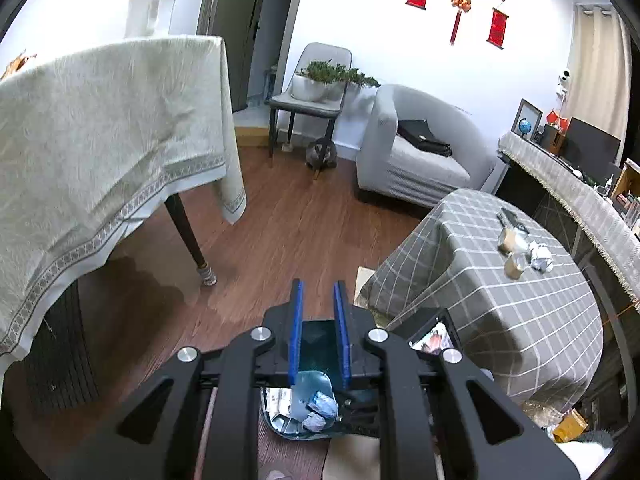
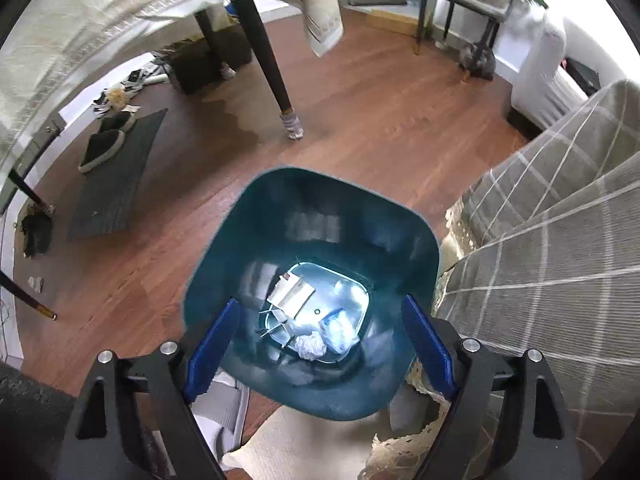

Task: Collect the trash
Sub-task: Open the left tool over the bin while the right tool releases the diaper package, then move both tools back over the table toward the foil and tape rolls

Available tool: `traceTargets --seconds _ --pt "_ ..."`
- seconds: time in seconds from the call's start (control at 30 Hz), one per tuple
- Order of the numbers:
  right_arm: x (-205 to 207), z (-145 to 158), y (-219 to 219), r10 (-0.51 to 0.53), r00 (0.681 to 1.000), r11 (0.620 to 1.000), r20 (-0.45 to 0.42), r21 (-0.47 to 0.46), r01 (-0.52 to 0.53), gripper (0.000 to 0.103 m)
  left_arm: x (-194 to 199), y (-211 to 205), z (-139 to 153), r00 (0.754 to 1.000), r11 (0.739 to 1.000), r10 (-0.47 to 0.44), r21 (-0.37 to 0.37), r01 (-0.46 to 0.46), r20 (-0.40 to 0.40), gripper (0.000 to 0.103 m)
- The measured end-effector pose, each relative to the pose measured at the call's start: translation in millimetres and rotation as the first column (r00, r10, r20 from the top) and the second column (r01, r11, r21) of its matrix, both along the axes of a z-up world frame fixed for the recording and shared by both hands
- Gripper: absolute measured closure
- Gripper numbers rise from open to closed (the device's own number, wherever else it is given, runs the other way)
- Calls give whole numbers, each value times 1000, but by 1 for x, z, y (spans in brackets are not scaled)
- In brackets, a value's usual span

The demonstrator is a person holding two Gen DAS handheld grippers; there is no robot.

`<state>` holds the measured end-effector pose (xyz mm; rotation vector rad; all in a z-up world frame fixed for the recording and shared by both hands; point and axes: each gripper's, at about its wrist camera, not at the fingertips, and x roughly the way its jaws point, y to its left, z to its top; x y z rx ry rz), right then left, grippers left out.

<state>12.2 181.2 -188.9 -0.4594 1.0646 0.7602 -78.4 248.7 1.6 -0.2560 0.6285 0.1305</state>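
Trash [image 2: 310, 345] is lying inside the teal bin [image 2: 256, 216]; right gripper [image 2: 320, 344] is hovering wide open above, empty; left gripper [image 1: 319, 334], nearly closed, is holding nothing.

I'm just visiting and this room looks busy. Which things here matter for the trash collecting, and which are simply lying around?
Part of the job:
- teal bin, crumpled paper already inside
- crumpled foil and two cups on the checked table
- left gripper and right gripper, both empty

Just lying about:
- slippers on the mat
- armchair
- potted plants
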Motion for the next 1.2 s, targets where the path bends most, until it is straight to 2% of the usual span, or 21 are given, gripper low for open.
traceTargets --seconds 0.13,0.2,0.27,0.43,0.53,0.57,0.6,0.67,0.87,0.97,1.07,1.2 --pt "-7 39 -12 22 999 998 39 62 -25 21 0 -9 14 999 1000 -5 1 5 34 86" --pt "-10 60 -18 26 997 995 66 91 -32 31 1 -16 25 998 1000 -11 6 10 61 86" --pt "-12 85 -29 20 995 990 97 134 -33 34 2 -22 34 996 1000 -23 7 23 89 85" --pt "-12 147 -73 -38 981 973 193 231 -8 37 8 -44 45 991 999 -30 48 24 127 74" --pt "-6 169 -100 -89 969 968 232 250 29 40 21 -60 45 991 997 -61 45 56 119 69" --pt "-2 176 -113 -107 963 966 246 255 43 41 24 -66 45 990 997 -74 44 69 120 64" --pt "1 180 -120 -120 959 965 255 255 53 42 29 -75 45 988 995 -91 46 86 122 57" --pt "12 190 -146 -165 946 960 278 263 91 42 35 -90 47 984 992 -119 52 113 132 50" --pt "40 205 -220 -263 915 944 305 277 179 42 66 -132 39 973 979 -202 49 197 116 47" --pt "50 202 -255 -291 912 935 288 289 207 41 79 -157 30 964 967 -245 96 235 100 45" --pt "58 197 -282 -316 903 929 291 286 233 31 95 -182 13 953 951 -296 114 287 67 43" --pt "65 187 -300 -296 912 935 283 280 216 24 113 -201 -8 938 934 -345 106 341 21 42"
